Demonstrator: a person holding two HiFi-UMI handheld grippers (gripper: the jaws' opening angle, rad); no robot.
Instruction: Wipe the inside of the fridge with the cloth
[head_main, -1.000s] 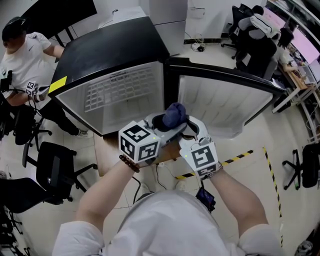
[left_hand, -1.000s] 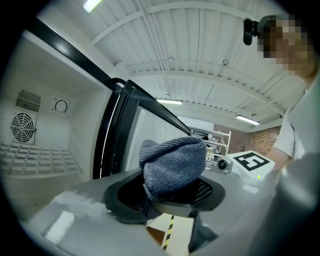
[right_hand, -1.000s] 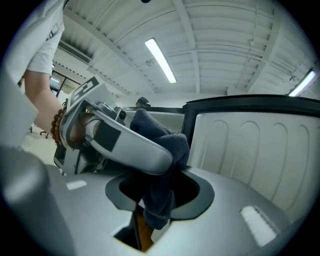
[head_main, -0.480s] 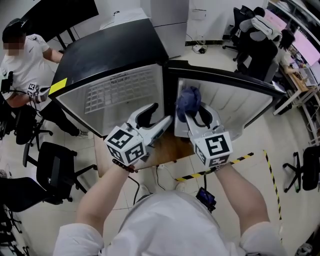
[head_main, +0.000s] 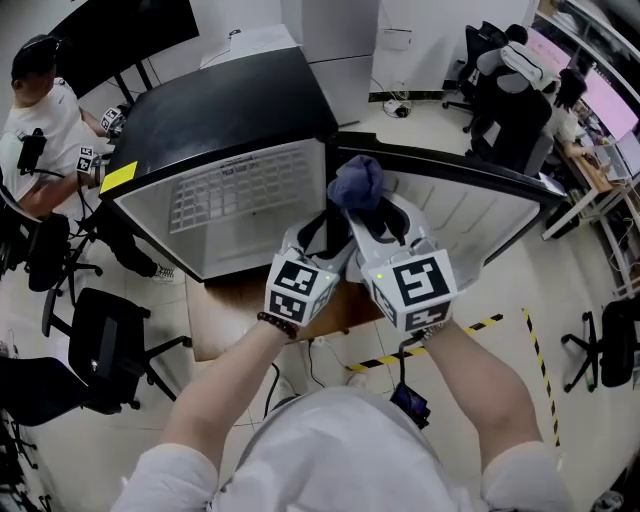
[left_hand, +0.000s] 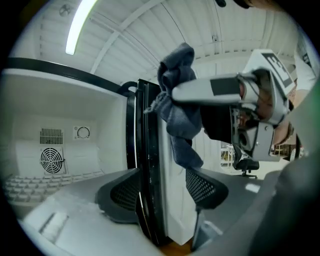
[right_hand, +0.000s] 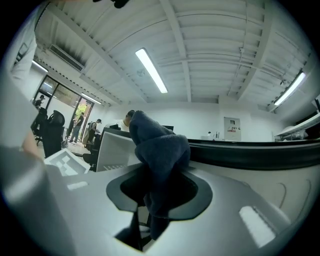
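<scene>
Clenching the cloth (head_main: 356, 183) after just closing further, the right gripper (head_main: 366, 208) is holding it up where door (head_main: 470, 198) meets fridge (head_main: 220, 95), whose inside is lying leftward; the left gripper (head_main: 325, 228), jaws just opened, is gripping nothing.

Bright overhead ceiling strip light (right_hand: 150, 70) — fisheye edges, sharp focus.

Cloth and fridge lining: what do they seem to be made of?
Cloth: soft dark blue fabric, perhaps terry or microfibre; it bunches in loose folds and looks fuzzy and matte.
Fridge lining: probably moulded white plastic; smooth, with a faint sheen.
Shelf: a thin white grid, likely coated wire.
</scene>
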